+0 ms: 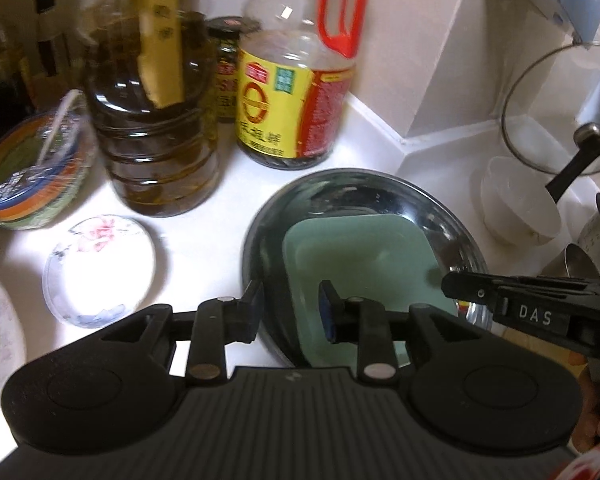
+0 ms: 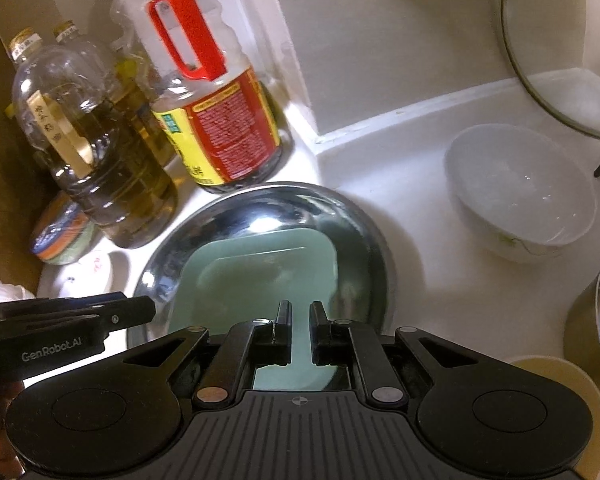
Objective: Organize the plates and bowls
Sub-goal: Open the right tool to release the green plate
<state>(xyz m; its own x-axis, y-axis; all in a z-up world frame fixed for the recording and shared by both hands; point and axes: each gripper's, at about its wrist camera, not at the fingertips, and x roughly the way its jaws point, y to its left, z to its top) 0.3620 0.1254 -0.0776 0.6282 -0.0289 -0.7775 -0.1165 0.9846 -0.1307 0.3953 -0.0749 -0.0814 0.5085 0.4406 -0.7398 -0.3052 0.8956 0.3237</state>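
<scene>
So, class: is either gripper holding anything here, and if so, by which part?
Neither holds anything. The left gripper is open astride the near rim of the steel plate. The right gripper is open over the green dish, nothing between its fingers.

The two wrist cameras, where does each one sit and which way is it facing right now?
Left wrist: sits on the left gripper, looking down along its fingers at the green square plate inside the steel plate; the right gripper enters from the right.
Right wrist: sits on the right gripper, above the same plates, white bowl to the right; the left gripper shows.
Shared: both plates, red-handled bottle.
</scene>
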